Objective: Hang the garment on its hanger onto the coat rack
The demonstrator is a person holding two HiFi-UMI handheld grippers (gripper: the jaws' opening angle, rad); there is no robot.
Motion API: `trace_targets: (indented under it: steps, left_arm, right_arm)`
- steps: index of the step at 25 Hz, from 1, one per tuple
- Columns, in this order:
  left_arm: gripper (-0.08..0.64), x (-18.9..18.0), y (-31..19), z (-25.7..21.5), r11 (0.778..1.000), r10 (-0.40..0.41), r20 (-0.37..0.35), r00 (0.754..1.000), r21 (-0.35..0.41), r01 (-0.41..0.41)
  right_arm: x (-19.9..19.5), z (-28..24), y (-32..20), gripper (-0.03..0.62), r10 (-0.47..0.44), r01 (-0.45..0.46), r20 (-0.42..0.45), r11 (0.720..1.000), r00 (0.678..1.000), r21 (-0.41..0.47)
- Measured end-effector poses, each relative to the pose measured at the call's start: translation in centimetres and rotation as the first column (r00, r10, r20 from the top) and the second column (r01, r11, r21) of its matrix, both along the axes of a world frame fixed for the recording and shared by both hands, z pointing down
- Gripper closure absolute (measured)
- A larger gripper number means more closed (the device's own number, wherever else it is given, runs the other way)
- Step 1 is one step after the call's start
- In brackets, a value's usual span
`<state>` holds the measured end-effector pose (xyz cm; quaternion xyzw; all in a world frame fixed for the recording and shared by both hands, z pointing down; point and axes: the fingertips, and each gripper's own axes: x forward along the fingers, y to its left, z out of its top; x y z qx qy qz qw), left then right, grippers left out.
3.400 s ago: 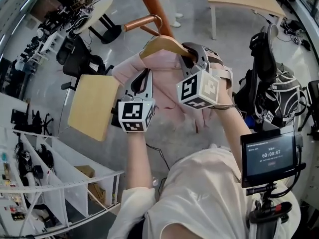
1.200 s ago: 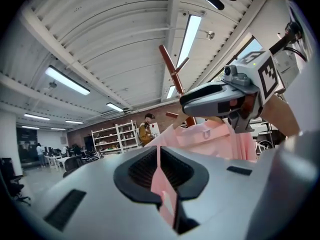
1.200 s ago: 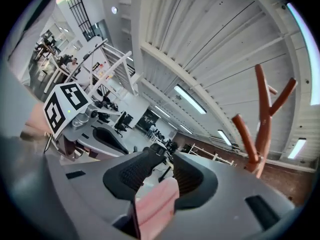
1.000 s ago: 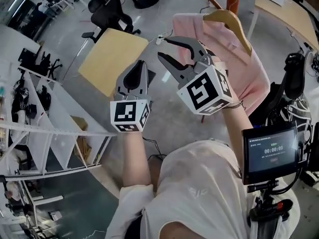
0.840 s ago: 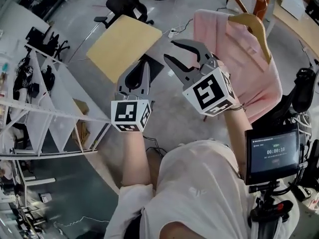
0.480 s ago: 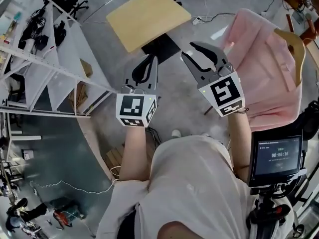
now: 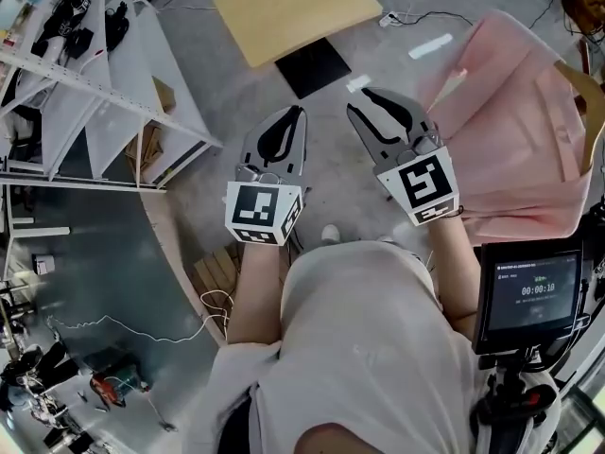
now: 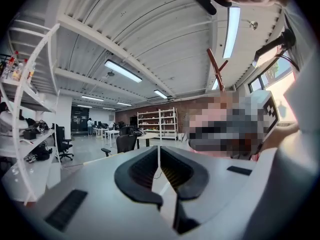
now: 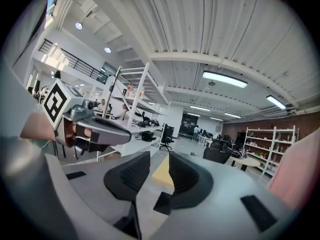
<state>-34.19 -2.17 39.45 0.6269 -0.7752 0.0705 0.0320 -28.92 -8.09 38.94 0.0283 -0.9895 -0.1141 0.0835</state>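
Observation:
The pink garment [image 7: 520, 130] hangs on its wooden hanger [image 7: 591, 102] at the head view's right edge. The hanger's hook and the rack arm are out of frame there. Both grippers are held in front of the person, away from the garment. My left gripper [image 7: 299, 112] is shut and holds nothing. My right gripper [image 7: 359, 100] is open, with only floor between its jaws. In the left gripper view the jaws [image 8: 158, 149] point up, and the brown coat rack pole [image 8: 216, 71] rises behind them. A pink patch of the garment [image 9: 297, 166] shows at the right gripper view's edge.
A yellow table [image 7: 298, 8] with a black base [image 7: 317, 64] stands ahead on the grey floor. White shelving [image 7: 113, 74] fills the left side. A small monitor on a stand [image 7: 534, 296] sits at the person's right. Cables lie on the floor at the left.
The right gripper, earlier shut on the hanger at the rack, has let go and stands open. Both grippers have drawn back, and the view has swung left, leaving the garment at the right.

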Motion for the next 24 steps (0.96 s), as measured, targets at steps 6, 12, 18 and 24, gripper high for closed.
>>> trace_targets:
  steps: [6,12,18,24]
  left_arm:
    - [0.552,0.1,0.0,0.7,1.000,0.023,-0.004,1.000,-0.011,-0.023]
    - [0.552,0.1,-0.7,1.3,0.999,0.037,-0.017,0.999,-0.010,-0.037]
    - [0.552,0.2,-1.5,2.3,0.998,0.055,-0.030,0.998,-0.029,-0.056]
    - [0.552,0.2,-1.7,2.7,0.997,0.069,-0.039,0.997,-0.044,-0.071]
  right_arm:
    - [-0.2,0.6,0.2,0.463,0.014,-0.014,0.004,1.000,1.000,-0.016]
    - [0.0,1.1,-0.7,0.463,0.047,-0.047,-0.016,0.999,0.999,-0.021]
    - [0.2,1.8,-0.9,0.463,0.049,-0.050,-0.027,0.998,0.998,-0.023]
    - [0.0,2.1,-1.1,0.463,0.068,-0.070,-0.043,0.997,0.997,-0.044]
